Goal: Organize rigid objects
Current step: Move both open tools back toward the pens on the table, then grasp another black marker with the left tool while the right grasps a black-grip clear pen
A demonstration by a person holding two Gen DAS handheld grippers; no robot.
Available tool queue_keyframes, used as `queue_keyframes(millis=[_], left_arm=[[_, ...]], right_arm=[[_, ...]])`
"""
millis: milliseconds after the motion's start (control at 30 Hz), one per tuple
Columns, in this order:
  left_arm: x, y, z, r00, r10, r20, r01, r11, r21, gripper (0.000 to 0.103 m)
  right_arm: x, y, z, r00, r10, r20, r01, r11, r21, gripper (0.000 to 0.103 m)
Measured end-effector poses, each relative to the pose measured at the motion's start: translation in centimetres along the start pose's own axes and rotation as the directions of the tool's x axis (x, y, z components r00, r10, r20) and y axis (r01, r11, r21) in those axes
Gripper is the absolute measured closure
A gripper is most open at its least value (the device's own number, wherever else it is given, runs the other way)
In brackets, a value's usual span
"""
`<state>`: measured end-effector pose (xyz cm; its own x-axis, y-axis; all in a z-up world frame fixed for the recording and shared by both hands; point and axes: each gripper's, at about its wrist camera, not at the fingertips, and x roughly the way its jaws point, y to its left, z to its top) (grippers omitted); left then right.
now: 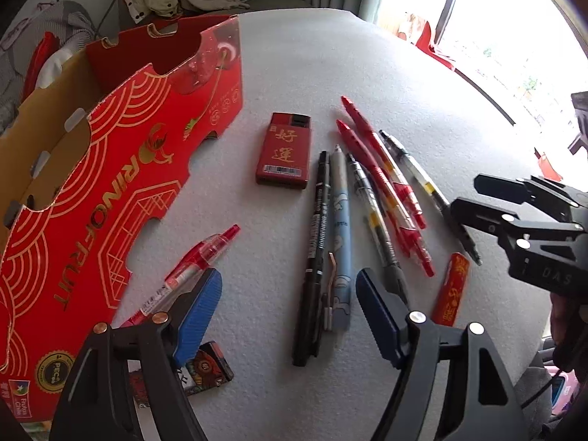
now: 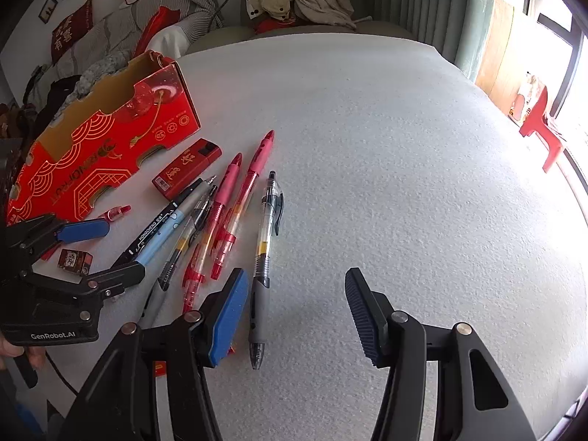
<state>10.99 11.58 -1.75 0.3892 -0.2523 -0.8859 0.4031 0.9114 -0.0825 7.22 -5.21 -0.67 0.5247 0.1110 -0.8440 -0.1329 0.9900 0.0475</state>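
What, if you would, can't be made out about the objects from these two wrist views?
- Inside of the red cardboard fruit box: both views, hidden by its own walls.
- Small patterned box: left view, partly covered by the left gripper; print too small in the right.
- Slim red packet: right view, almost entirely behind the right gripper.
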Motion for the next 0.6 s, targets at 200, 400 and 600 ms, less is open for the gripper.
queue_keyframes(millis=[200, 400, 600], left_arm=[[-0.3, -0.8, 0.2, 0.997, -0.072, 0.016, 0.072, 0.997, 0.02, 0.034], [0.0, 0.8, 2.0, 0.998, -0.056, 0.01, 0.056, 0.996, -0.066, 0.048], [0.2, 1.0, 2.9, 1.0, -0.016, 0.0, 0.016, 0.998, -0.063, 0.048]], right_arm=[[0.3, -0.1, 0.2, 1.0, -0.001, 0.001, 0.001, 1.0, 0.013, 0.046], [0.5, -0.4, 0.5, 1.0, -0.009, 0.0, 0.009, 1.0, 0.02, 0.046], [0.5, 0.0, 0.5, 1.0, 0.001, 0.003, -0.001, 1.0, 0.018, 0.046]])
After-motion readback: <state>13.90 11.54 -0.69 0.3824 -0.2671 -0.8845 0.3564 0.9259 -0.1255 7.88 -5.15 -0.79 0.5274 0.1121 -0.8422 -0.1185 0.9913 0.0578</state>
